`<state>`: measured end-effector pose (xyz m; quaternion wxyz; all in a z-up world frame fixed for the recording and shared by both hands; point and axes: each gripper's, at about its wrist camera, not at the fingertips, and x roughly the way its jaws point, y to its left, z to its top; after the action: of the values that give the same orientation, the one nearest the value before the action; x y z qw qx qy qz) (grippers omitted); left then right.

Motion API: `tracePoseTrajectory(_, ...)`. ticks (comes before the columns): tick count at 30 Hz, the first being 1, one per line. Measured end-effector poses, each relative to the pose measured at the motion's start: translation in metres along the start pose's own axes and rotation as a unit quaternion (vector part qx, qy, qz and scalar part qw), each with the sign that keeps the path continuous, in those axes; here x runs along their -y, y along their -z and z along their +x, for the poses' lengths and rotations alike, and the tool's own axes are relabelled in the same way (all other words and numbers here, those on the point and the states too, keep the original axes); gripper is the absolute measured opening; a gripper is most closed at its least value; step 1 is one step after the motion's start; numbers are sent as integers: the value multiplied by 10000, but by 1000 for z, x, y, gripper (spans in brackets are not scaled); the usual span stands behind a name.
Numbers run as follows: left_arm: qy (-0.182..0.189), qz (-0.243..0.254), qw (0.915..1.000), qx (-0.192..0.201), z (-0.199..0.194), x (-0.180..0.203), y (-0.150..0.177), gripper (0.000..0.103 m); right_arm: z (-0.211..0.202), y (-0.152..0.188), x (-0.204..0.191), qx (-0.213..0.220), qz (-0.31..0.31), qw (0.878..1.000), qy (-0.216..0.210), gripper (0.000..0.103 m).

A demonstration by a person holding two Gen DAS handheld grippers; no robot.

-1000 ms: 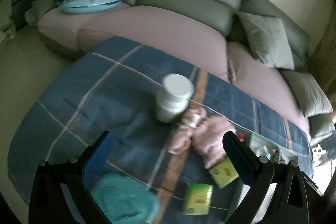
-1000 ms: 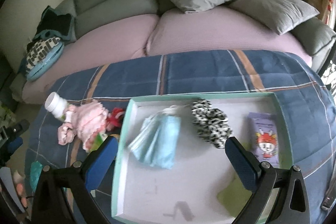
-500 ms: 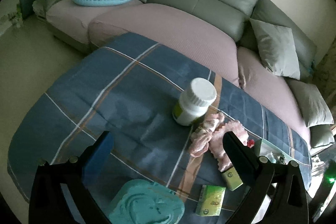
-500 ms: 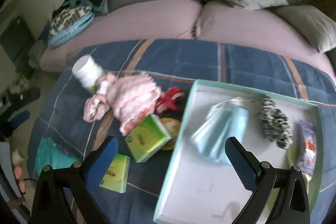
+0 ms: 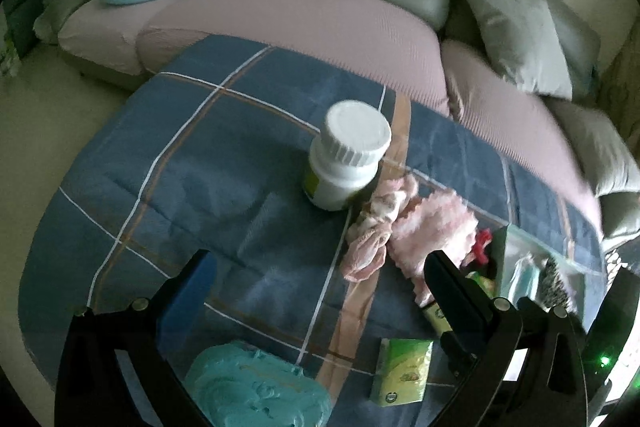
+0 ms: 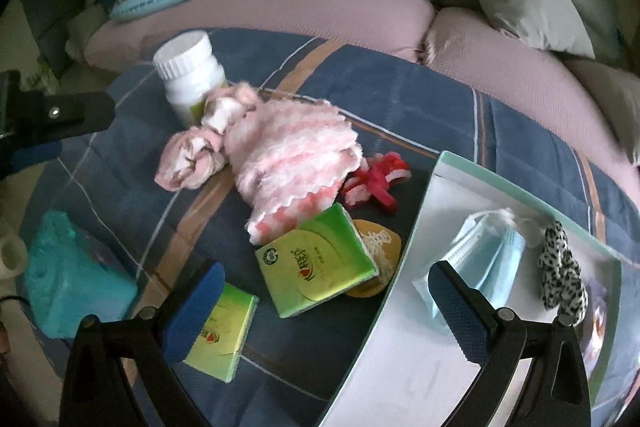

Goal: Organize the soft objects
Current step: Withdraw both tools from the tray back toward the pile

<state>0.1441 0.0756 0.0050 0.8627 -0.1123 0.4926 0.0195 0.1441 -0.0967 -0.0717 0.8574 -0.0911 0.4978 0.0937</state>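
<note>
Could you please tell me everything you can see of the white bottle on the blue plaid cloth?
The white bottle looks like smooth plastic, with a wide ribbed screw cap, shut, and a green and yellow label low on its body. It stands upright on the blue plaid cloth, near the sofa side, apart from both open grippers. The pink fluffy cloth and the small pink bundle lie against its base on the tray side. Its print is too blurred to read.

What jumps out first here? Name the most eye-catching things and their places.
The fluffy pink-and-white cloth heaped mid-blanket draws the eye first, with a white bottle standing upright just behind it. To its right lies a mint-rimmed tray holding a blue face mask and a leopard-print scrunchie. Two green tissue packs lie nearest, below the open right hand-held gripper.
</note>
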Motion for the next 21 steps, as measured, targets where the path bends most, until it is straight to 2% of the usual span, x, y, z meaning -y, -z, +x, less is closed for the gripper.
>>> tracePoseTrajectory(11, -225, 154, 9985, -476, 36, 8, -5, 103, 24, 2, -11, -286, -484, 9974, 459, 103)
tracePoseTrajectory(15, -222, 108, 9984, -507, 42, 8, -8, 103, 26, 3, -8, -288, -464, 9975, 441, 103)
tracePoseTrajectory(21, -220, 139, 9980, -570, 46, 11, -7, 103, 39, 0, -8, -437, -585, 9960, 505, 93)
